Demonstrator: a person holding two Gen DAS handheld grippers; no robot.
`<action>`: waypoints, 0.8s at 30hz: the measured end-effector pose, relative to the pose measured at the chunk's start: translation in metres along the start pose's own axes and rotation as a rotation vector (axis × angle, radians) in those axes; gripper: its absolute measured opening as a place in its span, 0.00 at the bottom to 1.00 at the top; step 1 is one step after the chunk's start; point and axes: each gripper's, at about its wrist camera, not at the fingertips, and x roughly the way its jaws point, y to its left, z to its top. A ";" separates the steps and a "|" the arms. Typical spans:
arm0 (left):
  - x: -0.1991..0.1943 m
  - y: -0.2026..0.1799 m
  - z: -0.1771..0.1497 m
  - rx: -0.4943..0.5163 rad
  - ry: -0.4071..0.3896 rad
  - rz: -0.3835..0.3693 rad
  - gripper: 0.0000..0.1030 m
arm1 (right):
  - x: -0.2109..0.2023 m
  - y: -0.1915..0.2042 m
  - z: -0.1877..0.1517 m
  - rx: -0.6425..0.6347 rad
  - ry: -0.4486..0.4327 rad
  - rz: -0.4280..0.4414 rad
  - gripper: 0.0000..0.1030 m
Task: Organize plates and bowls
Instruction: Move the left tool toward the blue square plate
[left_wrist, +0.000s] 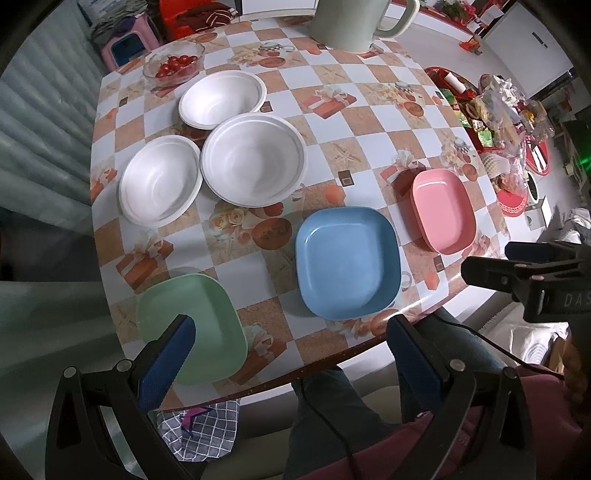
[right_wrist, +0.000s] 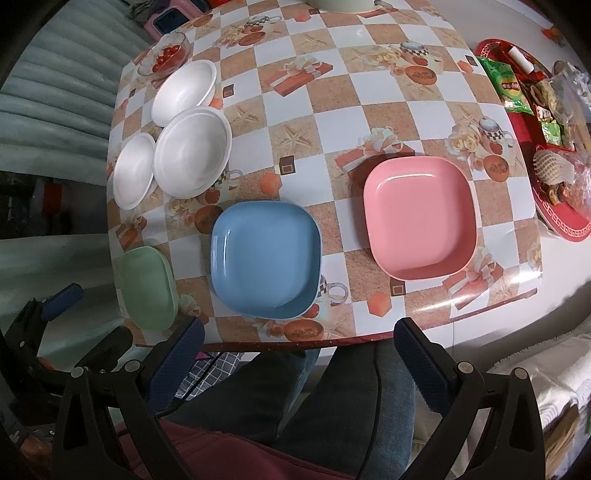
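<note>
- The left claw (left_wrist: 291, 350) is hanging above the near edge of the surface (left_wrist: 369, 122), its jaws standing wide with nothing between them; its left blue pad (left_wrist: 166, 365) is showing in front of the green plate (left_wrist: 192, 328).
- The right claw (right_wrist: 299, 362) is also gaping wide and gripping nothing, hovering over the near edge, above a person's lap in blue jeans (right_wrist: 332, 398).
- Three square plates are lying in a row along the near side of the checked surface: the green plate at the near left, the blue plate (left_wrist: 347, 262) in the middle, the pink plate (left_wrist: 443, 210) to the right.
- The plates are sitting apart from one another, each flat and right way up.
- Three white bowls are clustering at the far left: a large bowl (left_wrist: 253, 158) in the middle, a left bowl (left_wrist: 160, 184) just beside it with rims touching or overlapping, and a far bowl (left_wrist: 221, 98) behind them.
- A glass bowl of cherry tomatoes (left_wrist: 173, 64) is standing beyond the far bowl, close to the left corner.
- A pale green jug (left_wrist: 351, 22) is standing at the far edge.
- A red tray of packets and snacks (right_wrist: 546, 122) is crowding the far right, off the checked cloth.
- In the left wrist view the right claw's black body is reaching in from the right edge.
</note>
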 end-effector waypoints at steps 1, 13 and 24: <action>0.000 0.000 0.000 0.001 -0.001 -0.001 1.00 | 0.000 0.000 0.000 0.001 0.005 -0.008 1.00; -0.002 -0.005 0.003 0.014 -0.003 0.024 1.00 | -0.002 -0.004 -0.001 0.012 -0.016 0.020 1.00; 0.002 0.002 0.001 -0.013 0.055 -0.005 1.00 | 0.005 -0.003 -0.001 0.019 0.066 0.024 1.00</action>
